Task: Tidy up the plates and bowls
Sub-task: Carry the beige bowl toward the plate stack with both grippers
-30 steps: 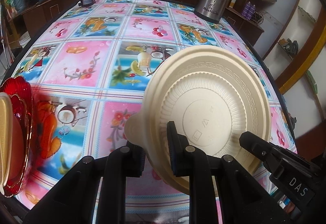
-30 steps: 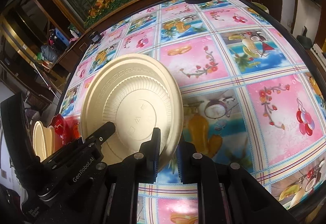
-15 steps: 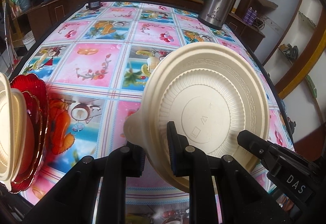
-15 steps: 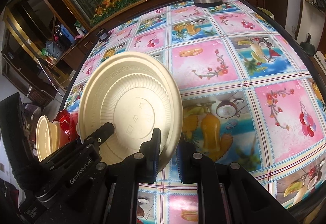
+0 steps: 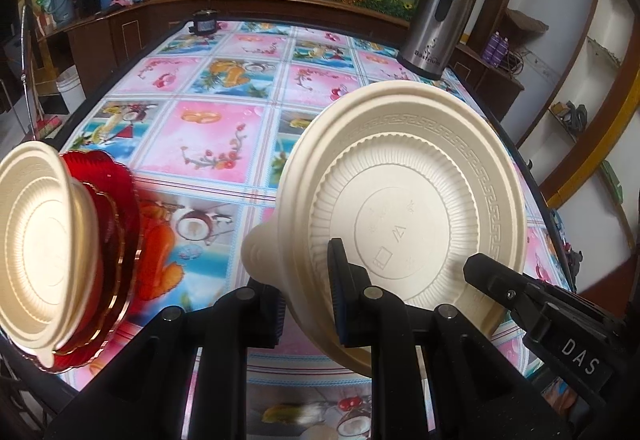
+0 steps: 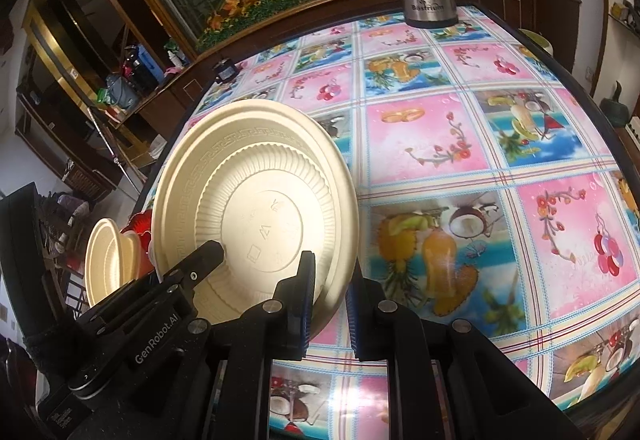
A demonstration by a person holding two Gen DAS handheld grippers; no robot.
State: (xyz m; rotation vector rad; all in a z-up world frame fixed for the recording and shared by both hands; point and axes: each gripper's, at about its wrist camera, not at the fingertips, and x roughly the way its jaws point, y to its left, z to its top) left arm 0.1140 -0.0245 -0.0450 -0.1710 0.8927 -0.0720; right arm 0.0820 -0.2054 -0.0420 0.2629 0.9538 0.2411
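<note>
A cream plate (image 5: 404,183) hangs above the table, tilted nearly upright with its ribbed underside toward both cameras. My left gripper (image 5: 306,288) is shut on its lower rim. In the right wrist view the same cream plate (image 6: 256,191) has my right gripper (image 6: 330,280) shut on its right rim. Each gripper shows in the other's view: the right gripper (image 5: 480,268) and the left gripper (image 6: 204,256). A smaller cream piece (image 5: 260,252) peeks out behind the plate; what it is I cannot tell. At the left stand red plates (image 5: 116,199) with a cream bowl (image 5: 40,240) against them.
The table wears a flowered tablecloth (image 5: 208,135) in pink and blue squares. A steel thermos jug (image 5: 436,27) stands at the far right corner and a small black object (image 5: 205,21) at the far edge. Wooden cabinets and shelves ring the table.
Both grippers have risen with the cream plate held between them. The red plates and cream bowl at the left have come further into the left wrist view.
</note>
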